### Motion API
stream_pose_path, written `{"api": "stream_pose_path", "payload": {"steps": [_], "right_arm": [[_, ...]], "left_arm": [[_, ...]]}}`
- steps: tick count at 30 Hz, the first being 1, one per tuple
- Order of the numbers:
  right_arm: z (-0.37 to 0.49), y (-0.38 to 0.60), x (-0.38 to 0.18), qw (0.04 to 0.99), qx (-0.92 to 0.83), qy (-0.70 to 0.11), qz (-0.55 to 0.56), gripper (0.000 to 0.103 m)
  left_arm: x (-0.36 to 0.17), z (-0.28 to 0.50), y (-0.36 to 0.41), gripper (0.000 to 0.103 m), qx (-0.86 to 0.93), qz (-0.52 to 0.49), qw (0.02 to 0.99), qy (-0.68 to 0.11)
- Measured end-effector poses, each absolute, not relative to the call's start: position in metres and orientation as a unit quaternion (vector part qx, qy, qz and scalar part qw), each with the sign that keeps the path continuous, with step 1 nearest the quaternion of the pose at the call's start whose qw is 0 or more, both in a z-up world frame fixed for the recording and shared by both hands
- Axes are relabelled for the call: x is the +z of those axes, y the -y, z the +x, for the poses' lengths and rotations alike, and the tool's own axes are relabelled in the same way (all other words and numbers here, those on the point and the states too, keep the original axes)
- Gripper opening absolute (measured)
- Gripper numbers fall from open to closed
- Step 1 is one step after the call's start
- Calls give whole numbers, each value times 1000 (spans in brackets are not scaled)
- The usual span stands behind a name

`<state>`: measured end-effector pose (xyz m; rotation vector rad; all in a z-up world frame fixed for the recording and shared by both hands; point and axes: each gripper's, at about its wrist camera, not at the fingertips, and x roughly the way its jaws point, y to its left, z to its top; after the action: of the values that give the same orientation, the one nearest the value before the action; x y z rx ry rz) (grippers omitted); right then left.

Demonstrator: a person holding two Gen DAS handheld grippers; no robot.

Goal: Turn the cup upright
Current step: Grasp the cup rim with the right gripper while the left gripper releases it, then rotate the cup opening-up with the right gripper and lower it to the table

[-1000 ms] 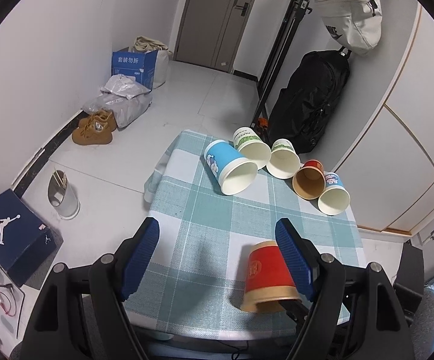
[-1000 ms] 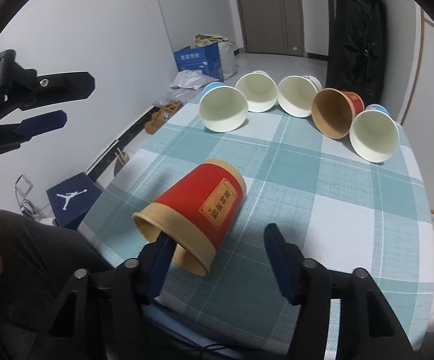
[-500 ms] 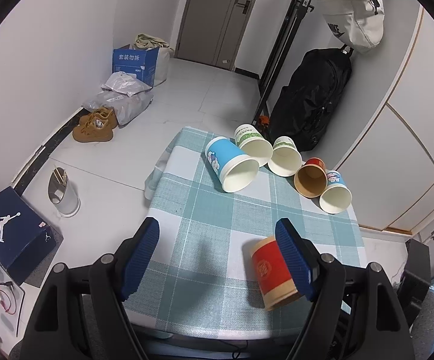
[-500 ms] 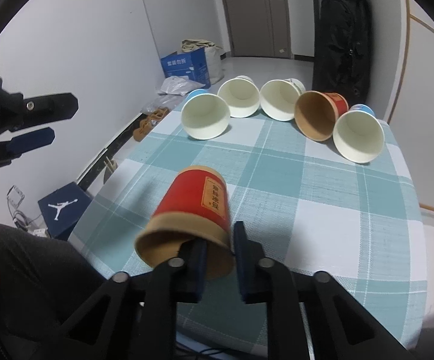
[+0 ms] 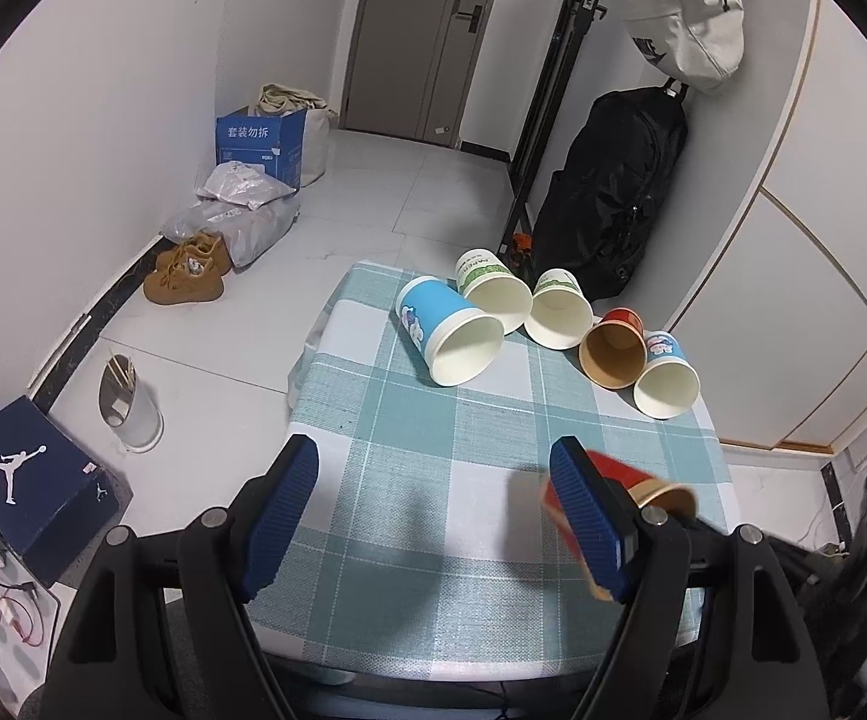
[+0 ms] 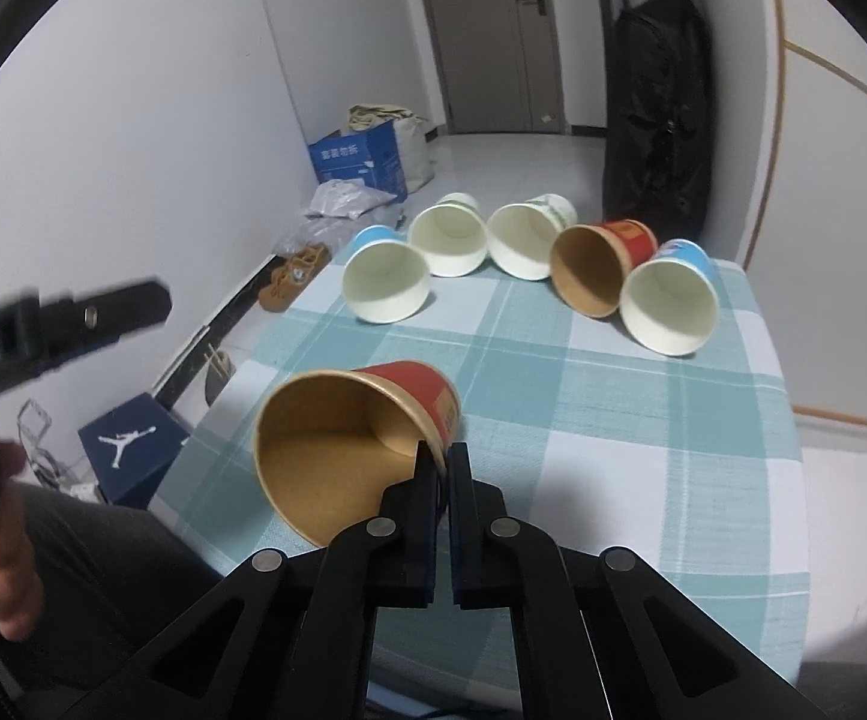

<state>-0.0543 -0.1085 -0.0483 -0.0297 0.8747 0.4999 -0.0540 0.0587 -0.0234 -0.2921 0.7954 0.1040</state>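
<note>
My right gripper [image 6: 443, 461] is shut on the rim of a red paper cup [image 6: 343, 444] with a brown inside. It holds the cup tilted, mouth toward the camera, above the near part of the checked tablecloth [image 6: 583, 420]. In the left wrist view the red cup [image 5: 643, 480] shows blurred behind the right finger. My left gripper [image 5: 433, 480] is open and empty, hovering above the near left of the table [image 5: 433, 420].
Several more cups lie on their sides in a row at the far end: blue [image 5: 445, 330], two white-green [image 5: 493, 294] [image 5: 556, 312], a red-brown one [image 5: 613, 348], a blue-white one [image 5: 667, 378]. A black backpack [image 5: 607, 198] and shoe box [image 5: 31, 480] stand on the floor.
My right gripper closed on the red cup's rim, lifted it and rotated it, so its mouth now faces the camera. My left gripper stayed open, almost still.
</note>
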Motion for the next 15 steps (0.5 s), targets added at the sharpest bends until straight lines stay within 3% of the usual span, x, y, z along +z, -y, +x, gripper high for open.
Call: {"api": "stream_pose_path", "payload": {"steps": [15], "right_arm": [[11, 141, -17, 778, 275, -564, 26, 2]], "left_arm": [[-24, -42, -46, 76, 60, -143, 910, -385]]}}
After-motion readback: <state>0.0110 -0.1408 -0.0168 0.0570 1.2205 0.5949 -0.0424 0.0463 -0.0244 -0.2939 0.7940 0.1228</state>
